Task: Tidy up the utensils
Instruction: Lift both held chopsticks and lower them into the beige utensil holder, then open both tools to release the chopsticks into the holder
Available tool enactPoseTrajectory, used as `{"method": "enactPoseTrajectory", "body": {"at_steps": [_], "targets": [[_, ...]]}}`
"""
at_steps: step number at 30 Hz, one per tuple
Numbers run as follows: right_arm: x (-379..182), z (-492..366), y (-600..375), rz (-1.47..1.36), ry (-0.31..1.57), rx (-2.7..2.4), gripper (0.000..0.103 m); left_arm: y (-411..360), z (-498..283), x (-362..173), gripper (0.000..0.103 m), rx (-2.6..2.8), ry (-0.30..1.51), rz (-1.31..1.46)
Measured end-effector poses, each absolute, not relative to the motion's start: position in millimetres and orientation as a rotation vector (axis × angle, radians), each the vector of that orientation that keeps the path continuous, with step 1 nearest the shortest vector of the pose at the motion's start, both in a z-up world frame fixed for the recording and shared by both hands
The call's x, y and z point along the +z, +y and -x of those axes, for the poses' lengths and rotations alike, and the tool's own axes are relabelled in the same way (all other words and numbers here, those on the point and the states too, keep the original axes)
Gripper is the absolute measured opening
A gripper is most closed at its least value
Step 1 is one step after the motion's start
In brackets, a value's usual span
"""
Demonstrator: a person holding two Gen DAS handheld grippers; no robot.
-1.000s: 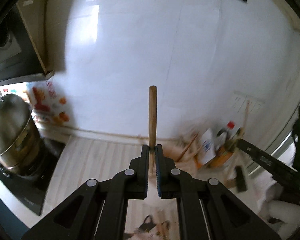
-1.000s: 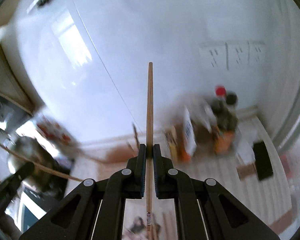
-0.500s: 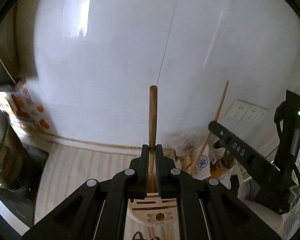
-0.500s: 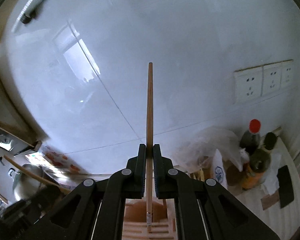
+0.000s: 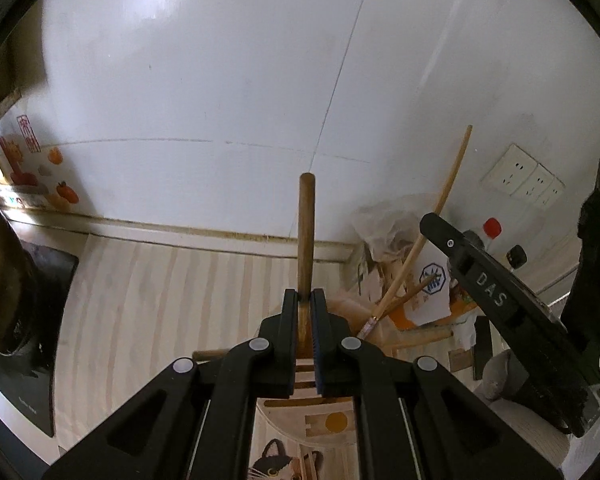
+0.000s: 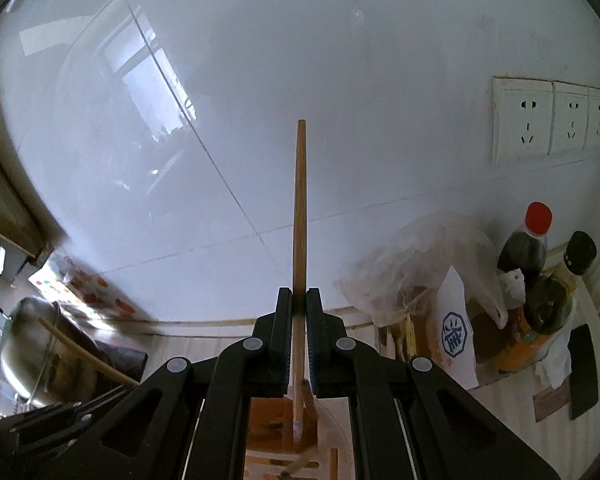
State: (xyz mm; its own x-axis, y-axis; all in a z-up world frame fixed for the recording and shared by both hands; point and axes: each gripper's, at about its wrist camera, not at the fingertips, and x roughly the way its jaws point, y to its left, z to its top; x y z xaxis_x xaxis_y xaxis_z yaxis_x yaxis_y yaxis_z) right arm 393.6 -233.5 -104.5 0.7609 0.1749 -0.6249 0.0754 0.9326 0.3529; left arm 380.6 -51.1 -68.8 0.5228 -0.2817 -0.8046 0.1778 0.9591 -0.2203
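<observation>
My left gripper (image 5: 305,300) is shut on a thick wooden utensil handle (image 5: 306,232) that stands upright above a round wooden utensil holder (image 5: 332,420) with slots. My right gripper (image 6: 299,300) is shut on a thin wooden chopstick (image 6: 300,208), held upright, its lower end over the wooden holder (image 6: 276,412). The right gripper (image 5: 500,312) and its chopstick (image 5: 440,208) also show at the right of the left wrist view. More wooden sticks (image 5: 404,296) lean in the holder.
A white tiled wall (image 5: 260,100) is close ahead. A metal pot (image 6: 32,344) on a black cooktop (image 5: 28,320) is at the left. Sauce bottles (image 6: 528,264), a plastic bag (image 6: 420,272) and wall sockets (image 6: 552,120) are at the right on the pale striped counter (image 5: 160,300).
Both grippers have moved closer to the wall and over the wooden holder, keeping their grip. The right gripper has come nearer in the left wrist view.
</observation>
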Motion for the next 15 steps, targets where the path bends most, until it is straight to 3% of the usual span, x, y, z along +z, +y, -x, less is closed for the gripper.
{"method": "enactPoseTrajectory", "body": {"at_steps": [7, 9, 10, 11, 13, 15], "targets": [[-97.2, -383.3, -238.4, -0.367, 0.783, 0.111, 0.01, -45.8, -365.2, -45.2, 0.009, -0.28, 0.956, 0.111], [-89.2, -374.0, -244.1, -0.38, 0.774, 0.111, 0.024, -39.6, -356.3, -32.1, 0.011, -0.249, 0.913, 0.096], [-87.1, -370.2, -246.1, -0.383, 0.769, 0.109, 0.027, -37.5, -353.5, -28.2, 0.022, -0.239, 0.902, 0.097], [-82.8, -365.5, -249.1, -0.387, 0.764, 0.107, 0.033, -34.8, -350.6, -24.0, 0.046, -0.223, 0.893, 0.092], [-74.2, -355.1, -253.7, -0.395, 0.754, 0.098, 0.04, -28.5, -346.4, -19.4, 0.077, -0.186, 0.868, 0.083], [-66.9, -344.8, -257.4, -0.397, 0.747, 0.091, 0.046, -20.6, -339.7, -15.7, 0.079, -0.14, 0.835, 0.078]]}}
